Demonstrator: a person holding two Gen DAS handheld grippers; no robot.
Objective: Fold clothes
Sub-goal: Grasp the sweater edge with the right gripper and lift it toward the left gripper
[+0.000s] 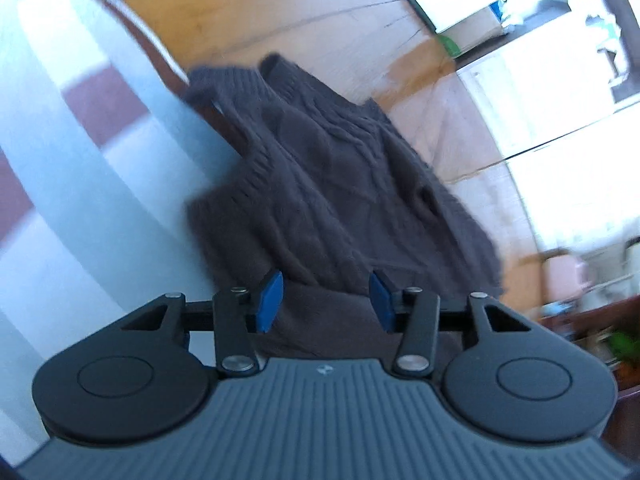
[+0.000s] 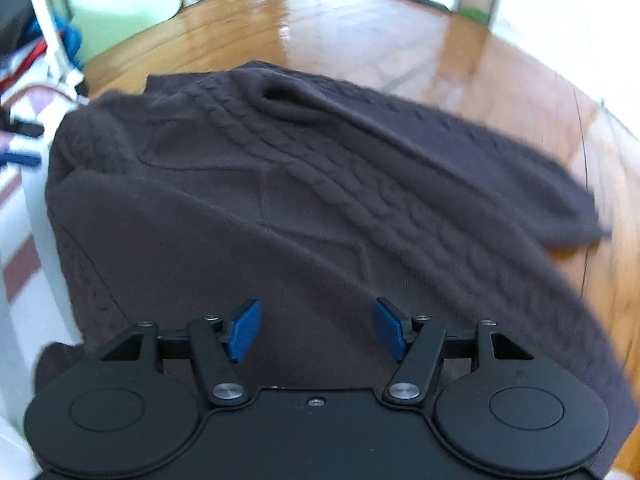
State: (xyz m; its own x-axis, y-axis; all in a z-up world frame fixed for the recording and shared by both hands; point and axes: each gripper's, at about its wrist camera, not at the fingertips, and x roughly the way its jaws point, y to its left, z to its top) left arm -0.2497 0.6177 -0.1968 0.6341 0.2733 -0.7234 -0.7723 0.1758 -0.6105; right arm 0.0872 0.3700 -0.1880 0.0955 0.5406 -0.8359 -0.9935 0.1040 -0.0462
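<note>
Right gripper (image 2: pixel 316 330) and left gripper (image 1: pixel 326 300) both parted, gripping nothing. Just ahead, dark cable-knit sweater (image 2: pixel 280 208) spread on wooden table (image 2: pixel 360 32), collar pointing away, length running forward.

A dark brown cable-knit sweater (image 2: pixel 280 200) is spread across a glossy wooden tabletop (image 2: pixel 360 32); one edge is draped over the tabletop's side in the left wrist view.

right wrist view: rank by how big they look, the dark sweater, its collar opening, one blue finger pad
1. dark sweater, by far the largest.
2 and 3. collar opening and blue finger pad look alike; the pad is nearer the camera, so unranked.
</note>
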